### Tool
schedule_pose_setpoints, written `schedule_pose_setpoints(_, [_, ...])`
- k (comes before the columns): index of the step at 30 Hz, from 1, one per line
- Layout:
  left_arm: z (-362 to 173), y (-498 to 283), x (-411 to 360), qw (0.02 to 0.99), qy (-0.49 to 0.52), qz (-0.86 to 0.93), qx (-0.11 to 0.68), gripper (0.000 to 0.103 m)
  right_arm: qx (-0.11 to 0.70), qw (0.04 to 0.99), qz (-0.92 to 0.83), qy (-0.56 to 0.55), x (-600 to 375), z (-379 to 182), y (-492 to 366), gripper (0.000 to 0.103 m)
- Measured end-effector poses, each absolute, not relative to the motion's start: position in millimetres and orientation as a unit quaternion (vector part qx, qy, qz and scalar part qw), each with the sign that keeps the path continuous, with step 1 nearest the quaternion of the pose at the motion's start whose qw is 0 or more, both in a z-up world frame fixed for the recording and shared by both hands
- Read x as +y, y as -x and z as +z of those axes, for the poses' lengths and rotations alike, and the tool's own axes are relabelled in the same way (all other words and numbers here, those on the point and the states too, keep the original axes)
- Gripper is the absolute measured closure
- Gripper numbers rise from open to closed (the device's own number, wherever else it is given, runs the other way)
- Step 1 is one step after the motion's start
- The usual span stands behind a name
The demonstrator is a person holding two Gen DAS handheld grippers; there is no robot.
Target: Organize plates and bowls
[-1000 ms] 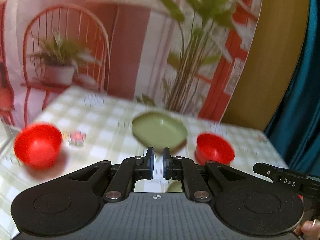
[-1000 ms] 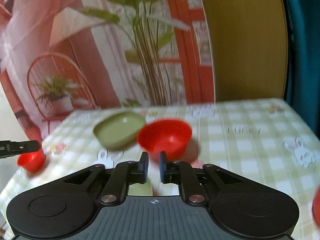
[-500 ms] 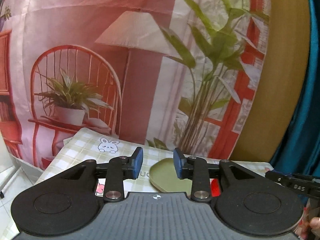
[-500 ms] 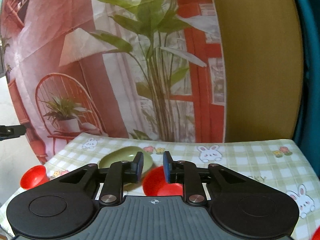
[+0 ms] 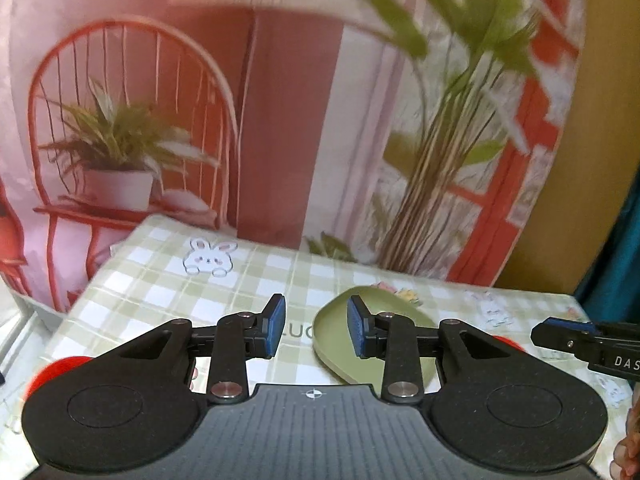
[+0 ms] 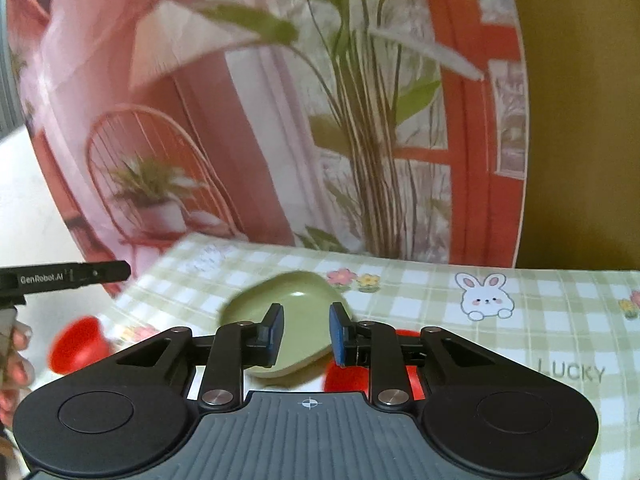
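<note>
Both pairs of jaws are parted with nothing between the pads: your left gripper [image 5: 316,330] stands moderately spread, and your right gripper [image 6: 307,334] is narrower and opening at this moment.

From the right jaws, the green plate [image 6: 294,320] lies straight ahead and just below, seen through the gap, with its longer side running from far left to near right across the checked tablecloth [image 6: 520,320]. A red bowl [image 6: 348,376] sits under the right-hand finger, nearer to you than the plate and close against its near edge. Another red bowl [image 6: 78,346] is well off to the left.

From the left jaws, the same plate [image 5: 332,344] sits ahead but off to the right, behind the right-hand pad, so it isn't lined up. Your right hand looks better placed for the plate; the left-side bowl [image 5: 60,368] suits your left.
</note>
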State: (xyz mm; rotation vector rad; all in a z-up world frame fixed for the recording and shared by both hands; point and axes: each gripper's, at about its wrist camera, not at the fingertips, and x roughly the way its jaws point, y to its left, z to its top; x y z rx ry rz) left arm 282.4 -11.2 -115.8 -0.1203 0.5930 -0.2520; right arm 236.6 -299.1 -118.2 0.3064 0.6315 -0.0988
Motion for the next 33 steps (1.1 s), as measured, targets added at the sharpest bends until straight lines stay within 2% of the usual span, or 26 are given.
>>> schedule_pose_setpoints(8, [-176.5,-348.1,-26.0,0.919,0.072,-0.102,0.374,0.067,0.368,0.910,-0.046,-0.188,-318.3,-155.5,-295.3,0.078])
schedule_pose_setpoints(13, [-199.0,-370.5,-28.8,0.907,0.082,-0.105,0.399,0.067,0.391,0.893,-0.054,-0.216,-324.6,-173.3,-322.6,0.078])
schedule_pose_setpoints(29, [-221.9,-381.0,-28.1,0.903,0.113,-0.120,0.396,0.068,0.437,0.873,-0.073,-0.202,-324.9,-201.3,-357.9,0.079])
schedule_pose_setpoints(31, [-221.2,-379.8,-29.0,0.905,0.111,-0.121,0.393,0.070,0.438,0.872,-0.069,-0.207,-323.5,-202.8,-358.4,0.080])
schedule_pose_setpoints(33, [-219.9,-377.8,-30.8,0.907,0.110,-0.128,0.387,0.087,0.440,0.871,-0.067,-0.206,-321.3,-203.9,-358.5,0.084])
